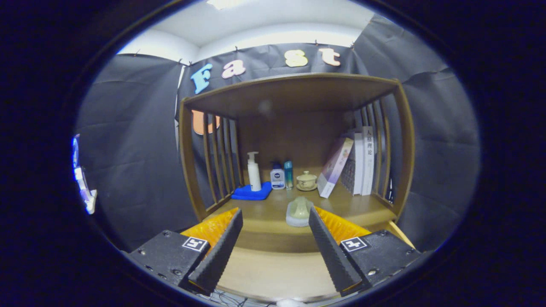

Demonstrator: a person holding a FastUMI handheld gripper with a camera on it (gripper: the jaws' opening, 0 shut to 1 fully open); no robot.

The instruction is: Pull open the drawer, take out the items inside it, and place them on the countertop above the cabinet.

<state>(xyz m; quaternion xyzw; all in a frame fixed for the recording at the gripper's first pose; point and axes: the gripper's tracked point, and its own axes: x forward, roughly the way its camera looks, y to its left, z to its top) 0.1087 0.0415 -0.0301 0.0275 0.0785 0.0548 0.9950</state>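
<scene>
Right up close, the gripper has its two dark ribbed fingers spread wide with nothing between them, just pale wood showing in the gap, and whether that pale surface is the drawer pulled open I cannot tell from here. Just past the fingertips comes the front edge of the countertop, and sitting on it, a touch inside the right finger's tip, there's a small pale green item with a lighter base, apart from both fingers. Further back along the cabinet's top, a blue cloth lies on the left with a white pump bottle standing upright on it. Beside that, a short white bottle with a blue cap, then a slim teal bottle touching or just next to it. A little lidded cup on a saucer sits to their right. Over on the right side, books stand against the slatted frame, one leaning at a tilt. Wooden shelf roof above it all
</scene>
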